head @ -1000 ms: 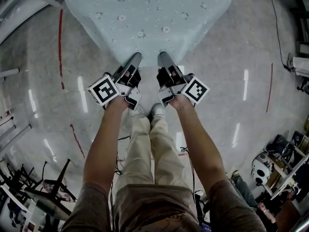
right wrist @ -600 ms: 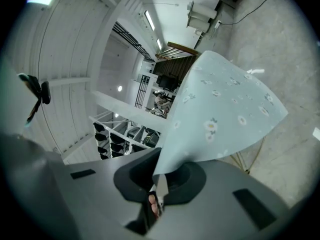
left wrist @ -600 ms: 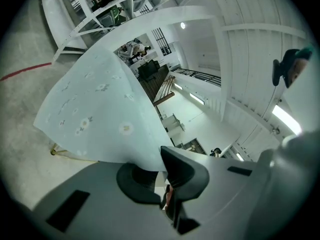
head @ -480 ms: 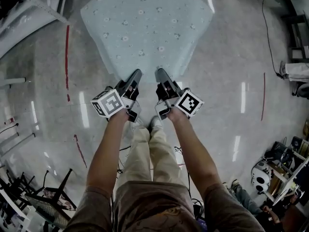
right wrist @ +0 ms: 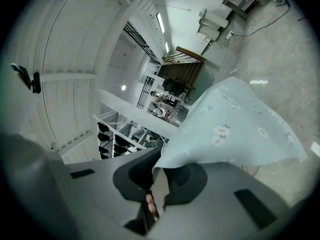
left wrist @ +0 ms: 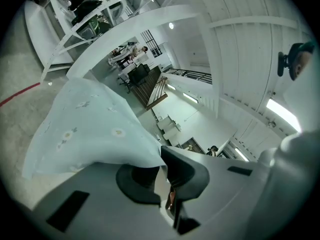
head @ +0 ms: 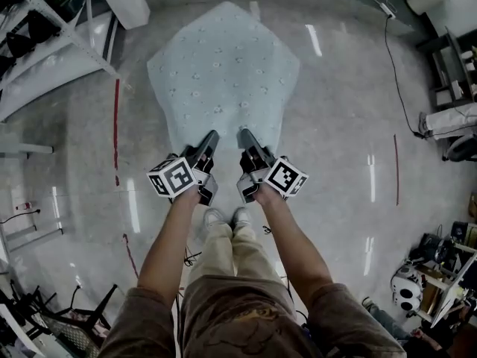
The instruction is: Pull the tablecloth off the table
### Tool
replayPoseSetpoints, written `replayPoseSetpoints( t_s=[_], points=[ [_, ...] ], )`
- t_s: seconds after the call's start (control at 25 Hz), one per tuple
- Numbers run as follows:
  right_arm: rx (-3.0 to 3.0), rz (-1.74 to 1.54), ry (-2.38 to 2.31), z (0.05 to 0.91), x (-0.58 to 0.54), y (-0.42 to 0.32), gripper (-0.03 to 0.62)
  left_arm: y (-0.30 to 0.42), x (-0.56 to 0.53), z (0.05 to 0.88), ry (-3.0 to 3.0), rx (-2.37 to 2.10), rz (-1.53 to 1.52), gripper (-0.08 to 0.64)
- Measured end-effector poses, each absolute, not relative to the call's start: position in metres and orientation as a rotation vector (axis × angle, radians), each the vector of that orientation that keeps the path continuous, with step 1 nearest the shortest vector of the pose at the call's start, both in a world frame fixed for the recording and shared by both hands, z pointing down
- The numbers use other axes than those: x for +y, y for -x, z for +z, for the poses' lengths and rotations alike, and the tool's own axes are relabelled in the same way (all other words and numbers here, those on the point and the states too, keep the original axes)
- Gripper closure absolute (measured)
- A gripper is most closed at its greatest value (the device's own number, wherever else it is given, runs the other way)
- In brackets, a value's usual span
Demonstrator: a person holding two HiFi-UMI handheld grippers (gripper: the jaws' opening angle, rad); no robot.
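The pale blue flowered tablecloth (head: 223, 73) fans out ahead of me in a kite shape above the grey floor. No table shows beneath it. Its near edge narrows into both grippers. My left gripper (head: 212, 136) is shut on the left side of that edge, and the right gripper (head: 241, 133) is shut on the right side. They are held close together. In the left gripper view the cloth (left wrist: 95, 129) drapes out of the pinched jaws of the gripper (left wrist: 162, 159). The right gripper view shows the cloth (right wrist: 235, 129) running from the shut gripper (right wrist: 155, 171).
A white shelving frame (head: 52, 43) stands at the far left. A red line (head: 116, 125) marks the floor beside it. A cable (head: 395, 73) trails at the right. Dark chairs (head: 45, 319) sit at lower left and equipment (head: 417, 289) at lower right. My shoes (head: 223, 218) are below the grippers.
The cloth now looks smaller and narrower, and more floor shows around it. Both grippers have stayed shut on its near edge, side by side.
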State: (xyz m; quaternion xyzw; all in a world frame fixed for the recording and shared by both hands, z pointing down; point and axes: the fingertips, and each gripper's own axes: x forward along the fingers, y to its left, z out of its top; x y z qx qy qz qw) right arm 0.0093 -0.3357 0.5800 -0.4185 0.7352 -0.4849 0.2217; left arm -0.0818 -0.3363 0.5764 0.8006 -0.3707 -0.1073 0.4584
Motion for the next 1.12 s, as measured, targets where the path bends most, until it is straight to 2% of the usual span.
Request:
replayPoseSetpoints(
  t_s=[1.12],
  points=[
    [2.239,-1.036,1.153,0.419,-0.220,-0.042,0.581,0.043,-0.221,0.408,-2.254,-0.896,-0.239,0.538]
  ],
)
